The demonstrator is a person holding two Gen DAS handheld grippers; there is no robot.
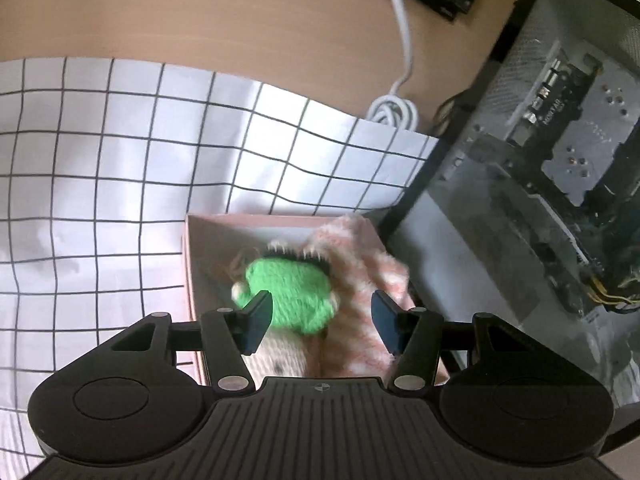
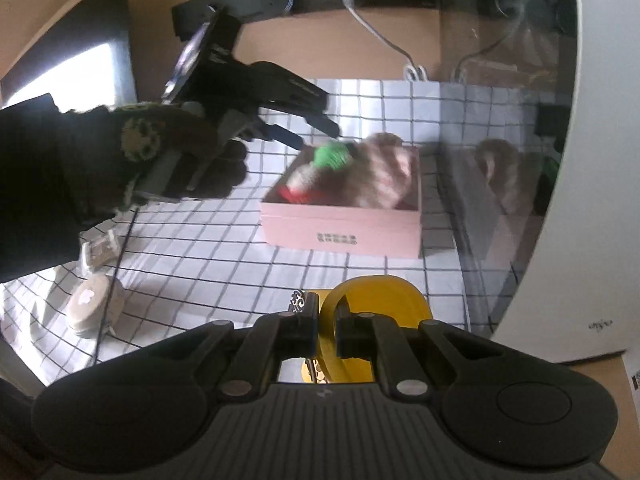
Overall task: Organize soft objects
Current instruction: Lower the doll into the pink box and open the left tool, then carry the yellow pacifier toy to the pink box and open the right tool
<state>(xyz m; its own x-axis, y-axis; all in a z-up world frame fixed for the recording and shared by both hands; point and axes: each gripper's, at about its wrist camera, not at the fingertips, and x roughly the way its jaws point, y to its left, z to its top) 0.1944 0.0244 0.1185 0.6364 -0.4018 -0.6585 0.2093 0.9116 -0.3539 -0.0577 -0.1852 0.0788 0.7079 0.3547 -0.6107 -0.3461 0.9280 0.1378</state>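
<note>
Near the far right corner of the bench, on the white grid-patterned cloth [image 2: 224,256], sits the pink box [image 2: 340,226], and it's filling up: a green knitted piece [image 1: 290,294] lies on top of a beige plush [image 1: 280,354], with a pink-and-white fluffy one [image 1: 360,276] tucked beside it along the box's right wall. The left tongs [image 1: 318,316] hover just above the box, spread apart, nothing between them; the green piece lies below. From the right wrist view, a gloved hand [image 2: 172,160] carries them over the cloth. Closer to the near edge, the right tongs [image 2: 326,330] are clamped on a yellow item [image 2: 376,300]. A round beige thing [image 2: 94,306] rests towards the left edge.
</note>
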